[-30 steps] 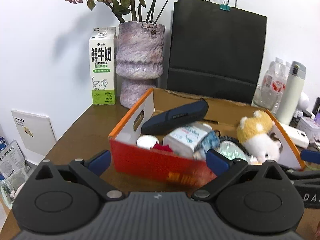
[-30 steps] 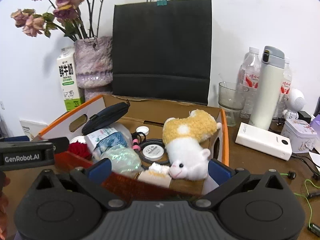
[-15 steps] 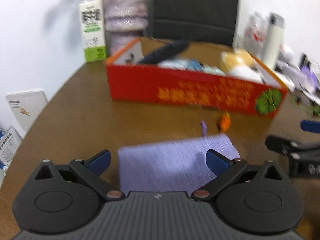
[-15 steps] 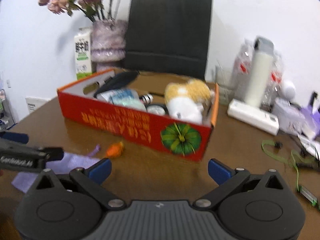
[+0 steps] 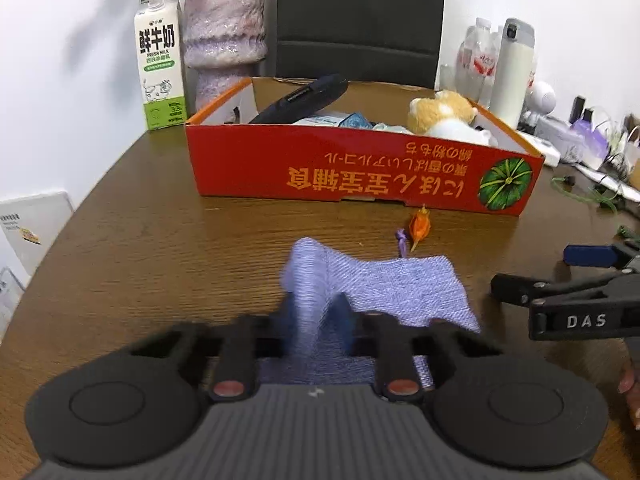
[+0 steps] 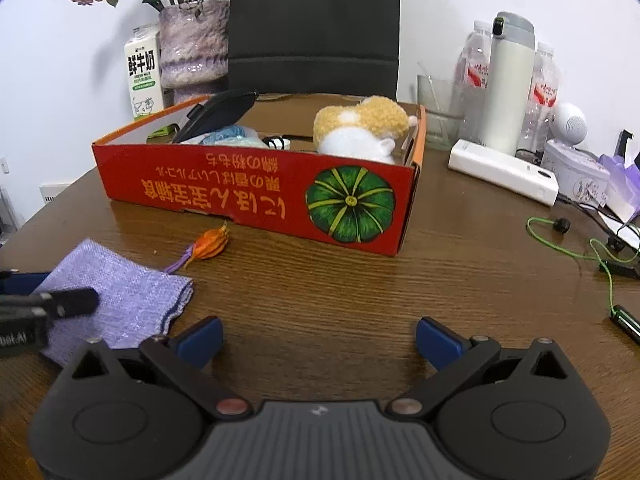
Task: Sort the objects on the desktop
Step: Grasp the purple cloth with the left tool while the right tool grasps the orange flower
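A purple woven pouch [image 5: 384, 284] lies on the brown table in front of a red cardboard box [image 5: 360, 176]. My left gripper [image 5: 314, 316] is shut on the pouch's near edge, which is bunched up between the blue pads. The pouch also shows at the left of the right wrist view [image 6: 124, 300]. My right gripper [image 6: 318, 338] is open and empty over bare table, right of the pouch. The box [image 6: 256, 192] holds a plush toy [image 6: 364, 126], a dark case [image 6: 224, 114] and other small items.
A small orange dried fruit with a purple cord [image 6: 210, 244] lies between pouch and box. Milk carton [image 5: 160, 60], vase [image 5: 222, 36] and black bag [image 5: 360, 20] stand behind. Thermos [image 6: 510, 80], bottles, white power bank [image 6: 502, 170] and cables [image 6: 576, 248] crowd the right side.
Both grippers have pulled back from over the box and come down toward the table. My left gripper was open and has closed on the purple pouch's near edge, lifting a fold.
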{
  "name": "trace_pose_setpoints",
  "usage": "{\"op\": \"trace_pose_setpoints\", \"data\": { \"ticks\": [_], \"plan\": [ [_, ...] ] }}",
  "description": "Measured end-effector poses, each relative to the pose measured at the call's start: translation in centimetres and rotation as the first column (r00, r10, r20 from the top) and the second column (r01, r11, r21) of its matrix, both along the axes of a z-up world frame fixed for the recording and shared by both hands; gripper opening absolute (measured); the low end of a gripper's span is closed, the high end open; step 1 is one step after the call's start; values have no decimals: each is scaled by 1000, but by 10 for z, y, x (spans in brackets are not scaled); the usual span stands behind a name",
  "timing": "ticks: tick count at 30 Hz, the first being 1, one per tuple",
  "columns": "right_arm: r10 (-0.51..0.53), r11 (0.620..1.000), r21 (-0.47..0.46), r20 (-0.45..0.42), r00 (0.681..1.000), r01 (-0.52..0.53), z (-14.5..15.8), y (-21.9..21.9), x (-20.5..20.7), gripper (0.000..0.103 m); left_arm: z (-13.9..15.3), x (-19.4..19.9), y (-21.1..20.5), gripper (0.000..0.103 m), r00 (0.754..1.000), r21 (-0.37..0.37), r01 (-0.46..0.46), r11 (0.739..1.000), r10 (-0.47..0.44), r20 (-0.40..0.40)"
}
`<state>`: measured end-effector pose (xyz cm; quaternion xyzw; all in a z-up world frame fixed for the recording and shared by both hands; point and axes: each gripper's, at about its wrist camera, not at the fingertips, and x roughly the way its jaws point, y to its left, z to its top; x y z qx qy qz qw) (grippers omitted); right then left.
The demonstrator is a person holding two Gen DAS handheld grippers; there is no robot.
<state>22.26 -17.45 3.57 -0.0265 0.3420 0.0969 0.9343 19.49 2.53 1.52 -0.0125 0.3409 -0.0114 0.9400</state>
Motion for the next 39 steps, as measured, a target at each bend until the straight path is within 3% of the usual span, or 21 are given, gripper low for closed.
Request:
{"op": "trace_pose_setpoints", "data": {
  "ticks": [9, 10, 11, 12, 13, 14, 18, 20, 22, 24, 25, 27, 28, 29, 31, 36, 39],
  "plan": [
    [1, 1000, 1, -1, 1000, -1, 0, 0, 1, 103, 2, 0, 3, 9, 1000, -19, -15, 1000, 16, 23],
    [1, 1000, 2, -2, 1000, -1, 0, 0, 1, 103, 2, 1, 4, 19, 999, -23, -34, 999, 35, 19],
    [1, 1000, 1, -2, 1000, -1, 0, 0, 1, 103, 1, 2, 7, 42, 998, -25, -61, 998, 62, 13],
    [1, 1000, 1, -2, 1000, -1, 0, 1, 1, 103, 0, 3, 10, 56, 997, -33, -82, 996, 82, 12],
    [2, 1000, 1, -2, 1000, -2, 0, 1, 1, 103, 1, 2, 14, 81, 995, -46, -99, 994, 99, 12],
    [3, 1000, 1, -2, 1000, -3, 0, 1, 1, 103, 2, 3, 16, 97, 995, -63, -102, 993, 103, 11],
    [7, 1000, 1, -2, 1000, -7, 0, 2, 1, 103, 5, 0, 12, 103, 998, -89, -47, 995, 50, 43],
    [7, 1000, 2, -2, 1000, -7, 0, 3, 1, 103, -2, 3, 0, 103, 1000, -50, 8, 999, -8, -1],
    [7, 1000, 2, -2, 1000, -7, 0, 3, 1, 103, -9, 3, -17, 103, 998, 52, 56, 997, -56, -11],
    [7, 1000, 2, -1, 1000, -7, 0, 3, 1, 103, -10, -1, -21, 103, 995, 40, 102, 994, -102, -8],
    [6, 1000, 4, -1, 1000, -6, 0, 2, 1, 103, -8, -1, -22, 103, 994, 40, 107, 993, -106, -20],
    [2, 1000, 16, 0, 1000, -2, 0, 2, 1, 103, -6, -4, -23, 89, 994, 39, 109, 993, -108, -20],
    [1, 1000, 20, 1, 1000, -1, 0, 2, 1, 103, -3, -7, -22, 53, 994, 37, 107, 994, -107, -7],
    [1, 1000, 22, 1, 1000, -1, 0, 2, 1, 103, 1, -8, -21, 3, 995, 29, 102, 994, -102, 1],
    [0, 1000, 23, 1, 1000, 0, 0, 1, 1, 103, 5, -8, -15, 5, 996, -14, 84, 996, -84, 9],
    [14, 999, 42, 7, 1000, -15, 1, -1, 2, 103, 34, -23, 5, 5, 984, -68, 39, 997, -26, 179],
    [46, 996, 80, 19, 999, -47, 3, 1, 2, 103, 45, -27, 18, 5, 974, -86, -16, 996, 35, 225]
  ]
}}
